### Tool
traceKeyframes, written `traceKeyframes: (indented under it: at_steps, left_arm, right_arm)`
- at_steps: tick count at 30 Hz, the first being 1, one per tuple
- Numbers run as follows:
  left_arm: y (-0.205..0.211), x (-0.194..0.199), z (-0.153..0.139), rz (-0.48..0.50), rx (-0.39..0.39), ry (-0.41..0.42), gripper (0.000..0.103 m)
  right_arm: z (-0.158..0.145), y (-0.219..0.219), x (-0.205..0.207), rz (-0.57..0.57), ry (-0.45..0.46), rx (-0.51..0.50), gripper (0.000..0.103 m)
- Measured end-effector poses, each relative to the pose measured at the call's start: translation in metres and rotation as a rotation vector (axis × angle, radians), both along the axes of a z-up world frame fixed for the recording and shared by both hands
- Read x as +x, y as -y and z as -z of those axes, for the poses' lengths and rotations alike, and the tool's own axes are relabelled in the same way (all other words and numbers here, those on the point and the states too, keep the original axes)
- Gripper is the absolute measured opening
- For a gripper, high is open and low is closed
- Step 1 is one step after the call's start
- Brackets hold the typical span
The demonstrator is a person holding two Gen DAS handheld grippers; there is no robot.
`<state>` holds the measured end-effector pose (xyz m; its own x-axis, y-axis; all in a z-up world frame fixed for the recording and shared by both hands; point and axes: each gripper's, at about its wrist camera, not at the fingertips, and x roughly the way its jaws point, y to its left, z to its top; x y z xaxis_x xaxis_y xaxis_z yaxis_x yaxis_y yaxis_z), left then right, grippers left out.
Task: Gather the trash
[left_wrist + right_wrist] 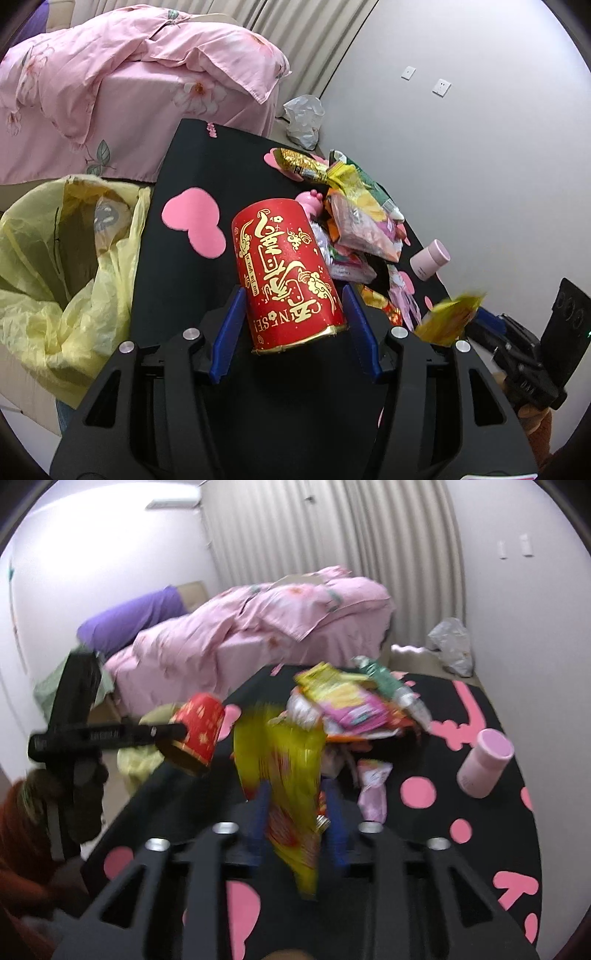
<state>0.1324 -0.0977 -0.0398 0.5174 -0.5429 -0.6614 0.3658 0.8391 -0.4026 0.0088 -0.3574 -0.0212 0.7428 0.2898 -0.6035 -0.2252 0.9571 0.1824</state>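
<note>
A red paper cup (291, 273) with gold lettering sits between the blue fingers of my left gripper (293, 306), which is shut on it. In the right wrist view the same cup (197, 734) hangs tilted above the table's left edge. A yellow snack wrapper (288, 760), blurred, lies loosely between the fingers of my right gripper (297, 812), whose jaws stand apart. In the left wrist view that wrapper (448, 317) is at the right. A pile of wrappers (354, 221) covers the black table (192, 177).
A box lined with a yellow bin bag (55, 258) stands open left of the table. A pink bottle (484, 764) lies on the table's right side. A bed with pink bedding (129, 85) is behind, and a white plastic bag (304, 120) sits by the wall.
</note>
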Motion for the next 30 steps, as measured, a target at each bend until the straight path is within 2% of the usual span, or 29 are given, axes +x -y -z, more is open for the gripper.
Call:
traceKeyframes:
  at_steps: [9, 13, 15, 16, 20, 24, 26, 27, 28, 29, 30]
  left_arm:
    - [-0.010, -0.013, 0.006, -0.008, 0.010, -0.006, 0.051]
    - [-0.009, -0.015, 0.006, -0.007, 0.017, -0.006, 0.051]
    - [-0.006, -0.017, 0.006, -0.006, 0.026, 0.003, 0.051]
    - [-0.005, -0.017, 0.006, -0.004, 0.029, 0.006, 0.051]
    - [-0.001, -0.021, 0.005, 0.009, 0.046, 0.024, 0.051]
    - [0.001, -0.022, 0.007, 0.012, 0.055, 0.023, 0.051]
    - [-0.001, -0.022, 0.007, 0.008, 0.055, 0.022, 0.051]
    - [-0.002, -0.022, 0.007, 0.007, 0.055, 0.022, 0.051]
    - [-0.003, -0.022, 0.007, 0.004, 0.055, 0.023, 0.051]
    - [-0.004, -0.023, 0.005, 0.002, 0.055, 0.026, 0.051]
    - [-0.006, -0.024, 0.004, 0.000, 0.053, 0.031, 0.051]
  right_arm:
    - [0.026, -0.017, 0.002, -0.052, -0.105, -0.067, 0.036]
    - [0.038, -0.007, 0.001, -0.015, -0.141, -0.002, 0.039]
    - [0.038, 0.000, 0.002, -0.001, -0.137, 0.052, 0.048]
    - [0.037, 0.005, 0.005, 0.014, -0.138, 0.080, 0.049]
    - [0.043, 0.016, 0.017, 0.096, -0.169, 0.087, 0.049]
    - [0.059, 0.018, 0.039, 0.086, -0.233, 0.130, 0.049]
    - [0.071, 0.012, 0.051, 0.073, -0.288, 0.103, 0.049]
    - [0.075, 0.009, 0.054, 0.074, -0.299, 0.086, 0.046]
    - [0.072, 0.006, 0.052, 0.070, -0.273, 0.060, 0.037]
    - [0.069, 0.002, 0.052, 0.048, -0.273, 0.046, 0.019]
    - [0.065, 0.001, 0.049, 0.043, -0.260, 0.044, 0.016]
